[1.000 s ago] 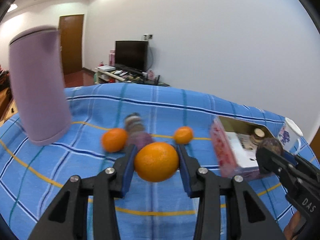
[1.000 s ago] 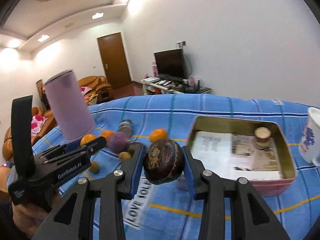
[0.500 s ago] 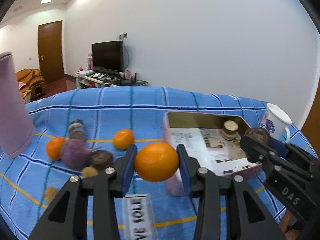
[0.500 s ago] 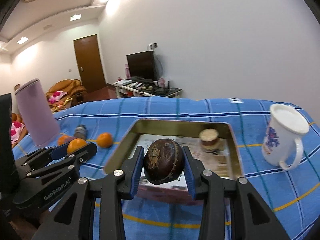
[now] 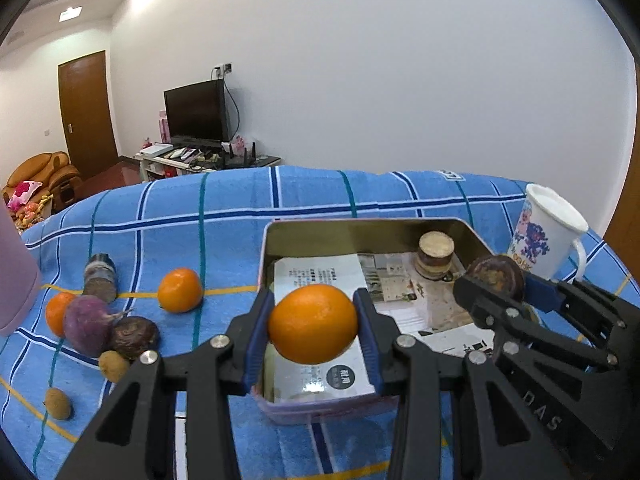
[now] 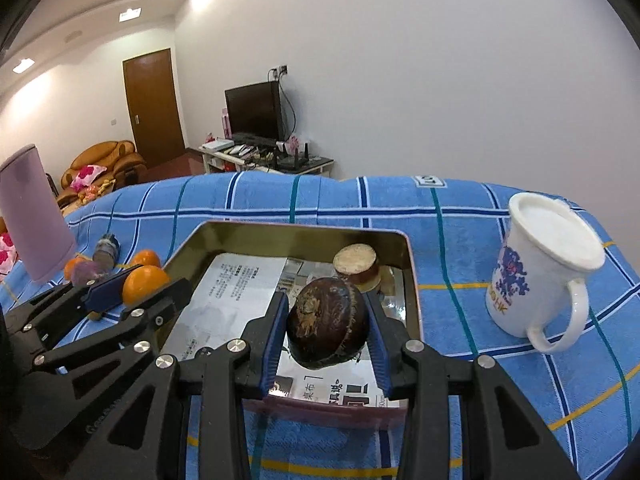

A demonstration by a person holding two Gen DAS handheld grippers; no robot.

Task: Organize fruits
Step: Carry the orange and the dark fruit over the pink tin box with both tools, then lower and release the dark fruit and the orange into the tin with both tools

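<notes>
Fruit sits in both grippers: an orange is clamped between the blue pads of the left gripper, filling the gap from pad to pad, and a dark brown round fruit is pinched the same way in the right gripper. Both are held above the near end of the tin tray, which is lined with printed paper. Toward the tray's far right corner stands a short brown cylinder with a pale top. Left of the tray, loose on the blue checked cloth, lie a second orange, a purple root touching a dark round fruit, two small tan fruits, another orange and a grey stub. A lilac cylinder stands at far left; a white mug stands right of the tray.
</notes>
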